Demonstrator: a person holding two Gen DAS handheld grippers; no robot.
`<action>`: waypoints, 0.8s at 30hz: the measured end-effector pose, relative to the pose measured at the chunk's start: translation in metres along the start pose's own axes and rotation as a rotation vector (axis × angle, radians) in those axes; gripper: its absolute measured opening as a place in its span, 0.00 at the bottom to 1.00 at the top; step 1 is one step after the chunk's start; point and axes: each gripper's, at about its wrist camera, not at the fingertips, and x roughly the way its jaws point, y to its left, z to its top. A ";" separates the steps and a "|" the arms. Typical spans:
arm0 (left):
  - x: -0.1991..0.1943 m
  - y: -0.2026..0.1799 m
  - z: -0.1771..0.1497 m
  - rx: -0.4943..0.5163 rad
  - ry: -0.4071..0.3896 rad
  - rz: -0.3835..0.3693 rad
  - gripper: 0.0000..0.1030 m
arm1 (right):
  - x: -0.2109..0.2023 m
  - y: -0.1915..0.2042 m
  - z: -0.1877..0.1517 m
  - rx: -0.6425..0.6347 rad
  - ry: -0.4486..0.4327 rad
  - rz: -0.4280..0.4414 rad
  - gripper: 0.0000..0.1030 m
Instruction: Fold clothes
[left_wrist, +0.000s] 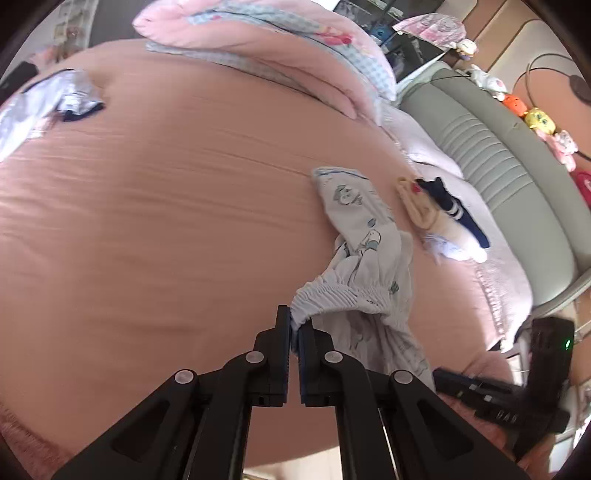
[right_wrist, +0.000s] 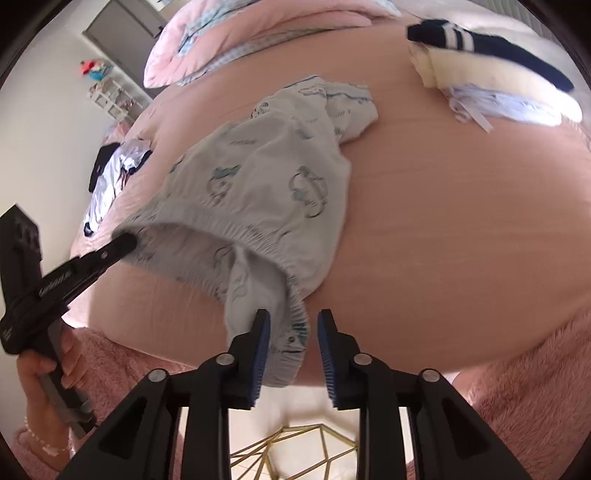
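The pale printed shorts (right_wrist: 266, 177) are lying on the pink bed sheet (right_wrist: 461, 221) near its front edge. The left gripper (left_wrist: 294, 325) is clamping the elastic waistband (left_wrist: 343, 290) at one end. The right gripper (right_wrist: 291, 319) is standing with jaws apart, the waistband's other end hanging between them; folded socks (right_wrist: 491, 79) are sitting well apart behind.

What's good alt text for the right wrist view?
The right claw stands open around the elastic waistband of light blue printed children's pants lying on a pink bed. At left, the left claw, held by a hand, pinches the waistband's other end. Folded clothes sit at upper right.
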 end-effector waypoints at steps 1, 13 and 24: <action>-0.002 0.001 -0.003 0.016 0.003 0.022 0.02 | 0.003 0.003 -0.001 -0.012 0.001 -0.025 0.40; -0.010 0.003 -0.030 0.001 0.018 0.037 0.03 | 0.041 -0.010 -0.031 0.105 0.094 0.092 0.40; 0.057 -0.009 -0.015 0.082 0.065 0.261 0.36 | 0.057 0.009 -0.022 0.025 0.046 0.163 0.19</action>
